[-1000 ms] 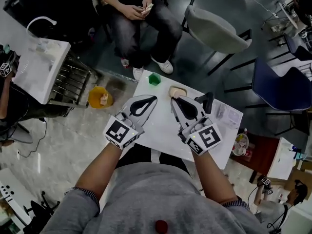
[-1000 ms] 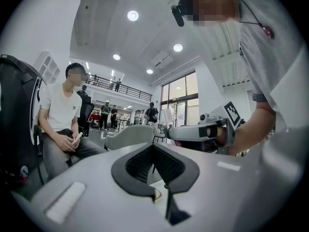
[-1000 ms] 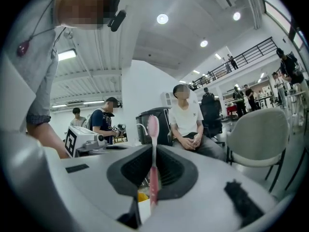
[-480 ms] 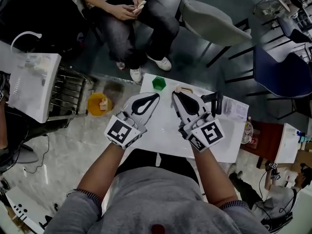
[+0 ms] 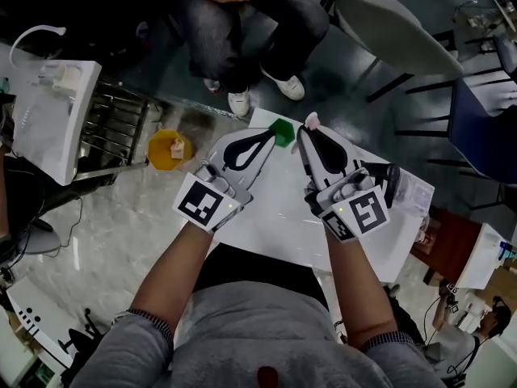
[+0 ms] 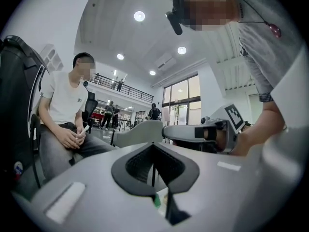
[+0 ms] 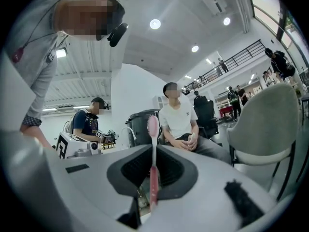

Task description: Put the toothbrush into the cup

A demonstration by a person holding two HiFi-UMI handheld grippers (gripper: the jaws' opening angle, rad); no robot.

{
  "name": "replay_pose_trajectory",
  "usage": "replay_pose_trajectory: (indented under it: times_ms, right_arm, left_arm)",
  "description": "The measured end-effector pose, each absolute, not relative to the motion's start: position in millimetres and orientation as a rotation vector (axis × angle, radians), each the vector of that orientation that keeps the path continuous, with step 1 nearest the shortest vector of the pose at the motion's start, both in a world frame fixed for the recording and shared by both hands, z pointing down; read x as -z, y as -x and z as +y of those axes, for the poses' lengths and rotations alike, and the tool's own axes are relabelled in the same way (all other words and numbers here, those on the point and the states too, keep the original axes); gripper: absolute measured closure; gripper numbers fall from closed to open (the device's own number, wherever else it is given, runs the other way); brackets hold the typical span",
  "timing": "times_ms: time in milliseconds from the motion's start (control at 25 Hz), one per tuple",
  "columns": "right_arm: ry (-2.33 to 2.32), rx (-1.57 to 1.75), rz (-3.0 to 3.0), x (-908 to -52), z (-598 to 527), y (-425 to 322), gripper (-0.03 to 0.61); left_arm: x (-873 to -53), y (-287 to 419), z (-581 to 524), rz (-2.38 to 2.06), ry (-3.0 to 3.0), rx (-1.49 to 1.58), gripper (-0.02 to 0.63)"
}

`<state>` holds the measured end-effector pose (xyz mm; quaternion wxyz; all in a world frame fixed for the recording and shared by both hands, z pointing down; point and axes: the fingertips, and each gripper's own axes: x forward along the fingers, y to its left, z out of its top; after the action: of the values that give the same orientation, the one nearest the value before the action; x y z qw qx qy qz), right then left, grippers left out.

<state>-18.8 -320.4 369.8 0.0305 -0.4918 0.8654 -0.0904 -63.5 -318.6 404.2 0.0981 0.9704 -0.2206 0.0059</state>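
Over the white table, both grippers point away from their holder. The left gripper reaches the green cup, and just beside it the toothbrush pokes its pink head past the right gripper. A seated person faces the table's far edge.

Big open lab/office w/ mezzanine railing, ceiling spots, office chairs, seated person, white work table.
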Motion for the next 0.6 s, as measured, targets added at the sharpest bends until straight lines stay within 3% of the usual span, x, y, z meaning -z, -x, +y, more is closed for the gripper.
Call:
replay_pose_trajectory:
  times_ms: [600]
  right_arm:
    - [1.500,0.257,2.699,-426.1,-359.0,27.0,0.546]
  left_arm:
    - [-454.8,59.9,-357.5,-0.747,-2.866,-0.039,0.607]
